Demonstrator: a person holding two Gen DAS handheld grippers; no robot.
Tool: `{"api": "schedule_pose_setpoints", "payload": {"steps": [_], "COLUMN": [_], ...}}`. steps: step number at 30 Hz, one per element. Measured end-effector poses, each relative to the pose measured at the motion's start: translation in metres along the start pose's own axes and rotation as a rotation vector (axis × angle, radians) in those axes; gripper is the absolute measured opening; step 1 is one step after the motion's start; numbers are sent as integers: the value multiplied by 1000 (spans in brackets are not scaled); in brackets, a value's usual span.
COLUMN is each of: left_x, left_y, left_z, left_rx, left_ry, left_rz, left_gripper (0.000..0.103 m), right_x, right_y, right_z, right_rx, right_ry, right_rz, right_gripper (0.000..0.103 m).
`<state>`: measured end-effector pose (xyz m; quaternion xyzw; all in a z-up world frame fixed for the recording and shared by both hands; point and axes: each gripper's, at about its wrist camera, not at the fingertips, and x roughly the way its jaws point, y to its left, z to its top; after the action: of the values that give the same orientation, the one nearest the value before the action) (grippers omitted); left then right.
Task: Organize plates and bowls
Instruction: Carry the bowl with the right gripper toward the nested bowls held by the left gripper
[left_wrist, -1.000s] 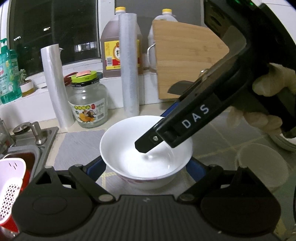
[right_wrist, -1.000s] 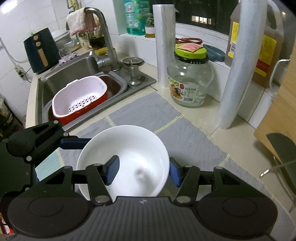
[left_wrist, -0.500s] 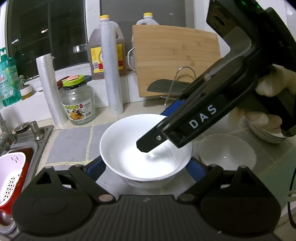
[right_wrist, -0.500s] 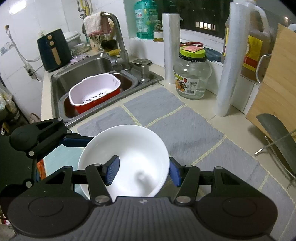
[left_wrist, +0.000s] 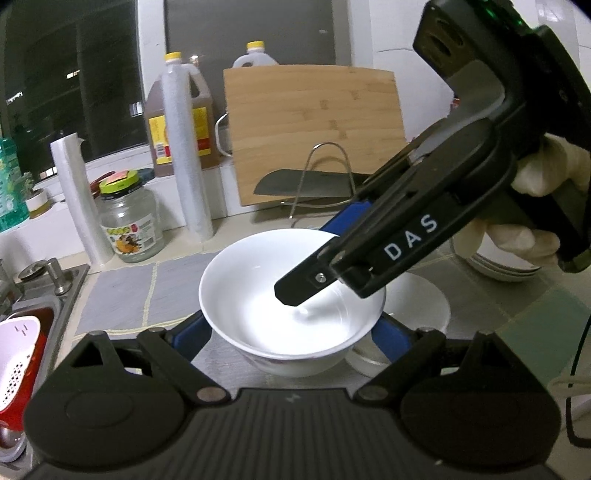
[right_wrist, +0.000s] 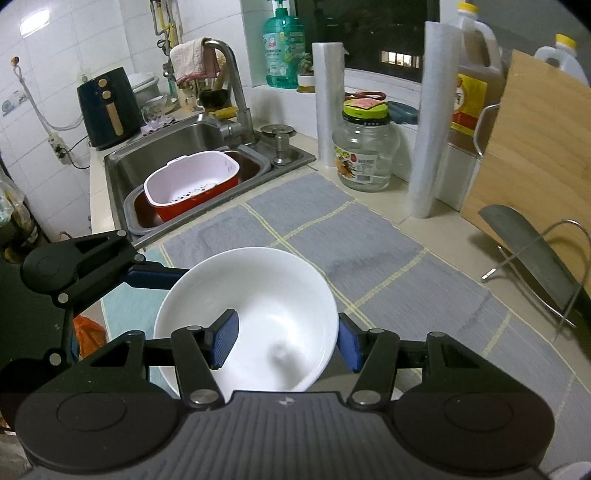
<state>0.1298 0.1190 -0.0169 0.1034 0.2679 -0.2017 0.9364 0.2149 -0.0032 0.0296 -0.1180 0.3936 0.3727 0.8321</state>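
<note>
Grey tufted cloth with yellow grid lines (right_wrist: 369, 258) covers most of the table (right_wrist: 373, 201) between the steel sink (right_wrist: 173, 147) at its left end and the bamboo cutting board (left_wrist: 314, 129) leaning against the back edge. Above that cloth, clear of the table, hangs the round white ceramic bowl (left_wrist: 291, 295), and both tools have it. The left tool (left_wrist: 291, 332) grips the bowl's outer wall on both sides, its blue pads set fairly wide. The right tool (right_wrist: 284, 341) pinches the rim at a narrow setting, one pad inside the bowl and one outside. The step in hand looks like carrying this bowl toward the smaller white bowl (left_wrist: 421, 306) resting on the table toward its right end, just beside and below. Next, I judge, the carried bowl must be centred over that one, lowered level, then released by both tools. A stack of white plates (left_wrist: 495, 264) sits beyond.
</note>
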Motion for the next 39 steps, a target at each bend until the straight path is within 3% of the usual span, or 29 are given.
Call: {"api": "schedule_pose_setpoints", "payload": {"steps": [23, 39], "left_x": [27, 42], "left_y": [-46, -51], "left_z": [18, 13], "left_rx": [46, 22], "left_ry": [-20, 29], "left_rz": [-133, -142], "left_gripper": [93, 93], "right_x": [-39, -26], "right_y": [-41, -56], "right_z": [-41, -53], "right_rx": [95, 118], "right_ry": [0, 41], "right_rz": [-106, -92], "right_gripper": [62, 62]}}
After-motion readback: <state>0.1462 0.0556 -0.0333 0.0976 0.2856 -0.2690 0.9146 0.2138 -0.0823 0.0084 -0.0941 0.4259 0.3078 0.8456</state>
